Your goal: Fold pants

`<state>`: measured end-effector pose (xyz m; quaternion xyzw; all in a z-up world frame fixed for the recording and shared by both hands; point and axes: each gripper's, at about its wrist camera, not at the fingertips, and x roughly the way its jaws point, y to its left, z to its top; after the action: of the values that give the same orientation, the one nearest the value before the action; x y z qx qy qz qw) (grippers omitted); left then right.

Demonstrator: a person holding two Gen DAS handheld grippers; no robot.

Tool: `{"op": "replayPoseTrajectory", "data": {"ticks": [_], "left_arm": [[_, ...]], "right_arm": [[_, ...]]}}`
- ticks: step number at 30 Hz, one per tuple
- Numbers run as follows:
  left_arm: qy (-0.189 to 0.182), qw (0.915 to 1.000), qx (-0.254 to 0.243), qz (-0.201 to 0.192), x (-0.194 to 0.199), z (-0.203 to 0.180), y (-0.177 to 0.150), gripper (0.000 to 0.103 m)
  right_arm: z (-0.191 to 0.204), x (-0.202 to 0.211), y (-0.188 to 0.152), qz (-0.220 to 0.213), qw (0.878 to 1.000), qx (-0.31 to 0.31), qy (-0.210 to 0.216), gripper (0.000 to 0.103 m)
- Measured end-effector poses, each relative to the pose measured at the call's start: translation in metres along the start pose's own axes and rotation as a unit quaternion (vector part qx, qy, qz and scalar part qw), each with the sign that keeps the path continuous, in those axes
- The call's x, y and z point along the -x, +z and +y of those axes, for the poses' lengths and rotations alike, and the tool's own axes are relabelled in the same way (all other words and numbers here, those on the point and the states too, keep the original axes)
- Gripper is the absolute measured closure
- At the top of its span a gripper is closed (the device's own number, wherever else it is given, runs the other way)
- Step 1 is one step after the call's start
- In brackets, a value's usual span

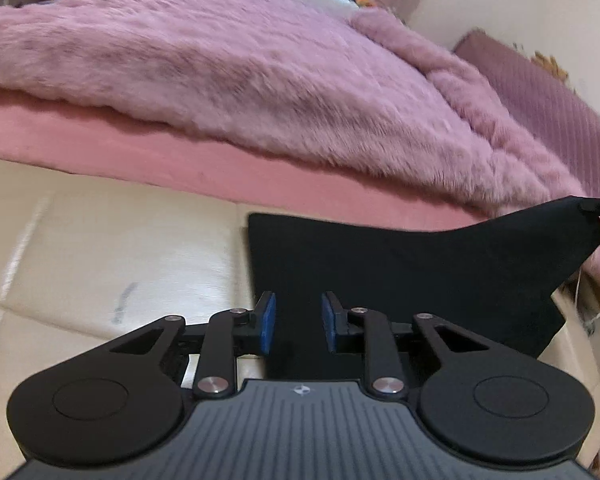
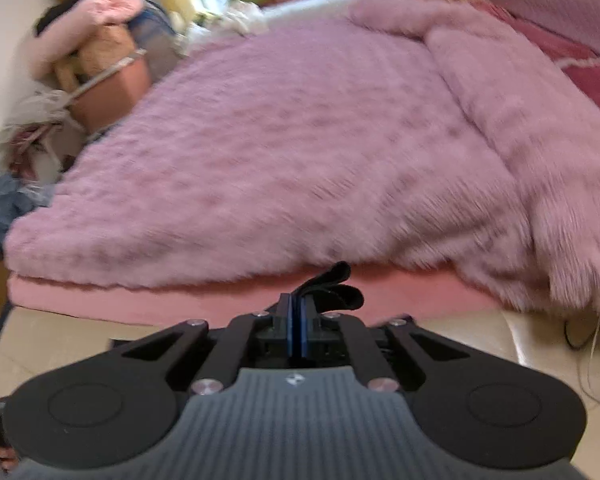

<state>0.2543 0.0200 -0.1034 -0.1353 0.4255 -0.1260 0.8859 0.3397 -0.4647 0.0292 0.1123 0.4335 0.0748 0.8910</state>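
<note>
My right gripper [image 2: 299, 322] is clamped on a bunched corner of the black pants [image 1: 400, 272], lifted off the cream bench [image 1: 100, 248]. My left gripper [image 1: 299, 322] hangs with its jaws apart, empty, over the pants near the bench's edge beside the pink bed [image 2: 300, 140].

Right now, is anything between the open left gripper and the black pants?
Nothing visible. The left gripper is open just above the pants, which show bare between its pads. The right gripper is shut on a bunched edge of them.
</note>
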Motion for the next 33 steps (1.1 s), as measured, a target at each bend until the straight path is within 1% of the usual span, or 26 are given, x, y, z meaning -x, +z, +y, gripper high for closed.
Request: {"op": "replayPoseTrajectory", "data": {"ticks": [4, 8, 10, 12, 15, 17, 18, 20, 21, 22, 23, 24, 26, 30, 32, 33], "left_arm": [[0.003, 0.9996, -0.021, 0.020, -0.028, -0.009, 0.000, 0.078], [0.011, 0.9986, -0.032, 0.041, -0.046, -0.011, -0.008, 0.080], [0.014, 0.9984, -0.033, 0.044, -0.050, -0.009, -0.013, 0.080], [0.015, 0.9984, -0.035, 0.041, -0.051, -0.008, -0.014, 0.080], [0.013, 0.9986, -0.030, 0.042, -0.051, -0.006, -0.015, 0.080], [0.012, 0.9986, -0.029, 0.042, -0.051, -0.006, -0.015, 0.080], [0.011, 0.9987, -0.029, 0.041, -0.051, -0.006, -0.015, 0.080], [0.010, 0.9988, -0.026, 0.040, -0.051, -0.005, -0.016, 0.080], [0.010, 0.9989, -0.025, 0.040, -0.052, -0.005, -0.016, 0.080], [0.010, 0.9989, -0.024, 0.039, -0.052, -0.004, -0.016, 0.080], [0.010, 0.9990, -0.023, 0.038, -0.052, -0.004, -0.017, 0.080], [0.010, 0.9990, -0.021, 0.037, -0.052, -0.004, -0.017, 0.081], [0.012, 0.9990, -0.020, 0.037, -0.052, -0.004, -0.016, 0.082], [0.009, 0.9991, -0.019, 0.037, -0.050, -0.004, -0.013, 0.082], [0.001, 0.9997, 0.002, 0.024, -0.047, 0.002, -0.009, 0.082], [0.004, 0.9998, 0.014, 0.016, -0.046, 0.006, -0.006, 0.081]], "right_arm": [[-0.035, -0.038, -0.017, 0.024, 0.999, -0.020, -0.020, 0.103], [-0.058, -0.077, -0.032, 0.059, 0.997, -0.009, -0.056, 0.103], [-0.068, -0.089, -0.042, 0.074, 0.995, -0.006, -0.070, 0.103], [-0.074, -0.099, -0.049, 0.086, 0.993, -0.002, -0.079, 0.103], [-0.072, -0.106, -0.054, 0.098, 0.990, 0.016, -0.096, 0.103], [-0.061, -0.101, -0.052, 0.082, 0.990, 0.043, -0.102, 0.103], [-0.052, -0.092, -0.049, 0.056, 0.992, 0.062, -0.095, 0.103], [-0.037, -0.067, -0.046, -0.007, 0.995, 0.085, -0.058, 0.103], [-0.033, -0.059, -0.045, -0.029, 0.993, 0.095, -0.055, 0.103], [-0.032, -0.062, -0.047, -0.031, 0.991, 0.109, -0.074, 0.103], [-0.036, -0.073, -0.050, -0.013, 0.988, 0.116, -0.102, 0.103], [-0.041, -0.085, -0.053, 0.005, 0.987, 0.114, -0.113, 0.103], [-0.053, -0.105, -0.063, 0.024, 0.986, 0.111, -0.122, 0.103], [-0.065, -0.123, -0.076, 0.043, 0.986, 0.100, -0.130, 0.103], [-0.069, -0.124, -0.080, 0.041, 0.986, 0.093, -0.129, 0.103], [-0.067, -0.121, -0.082, 0.039, 0.987, 0.089, -0.130, 0.099]]}}
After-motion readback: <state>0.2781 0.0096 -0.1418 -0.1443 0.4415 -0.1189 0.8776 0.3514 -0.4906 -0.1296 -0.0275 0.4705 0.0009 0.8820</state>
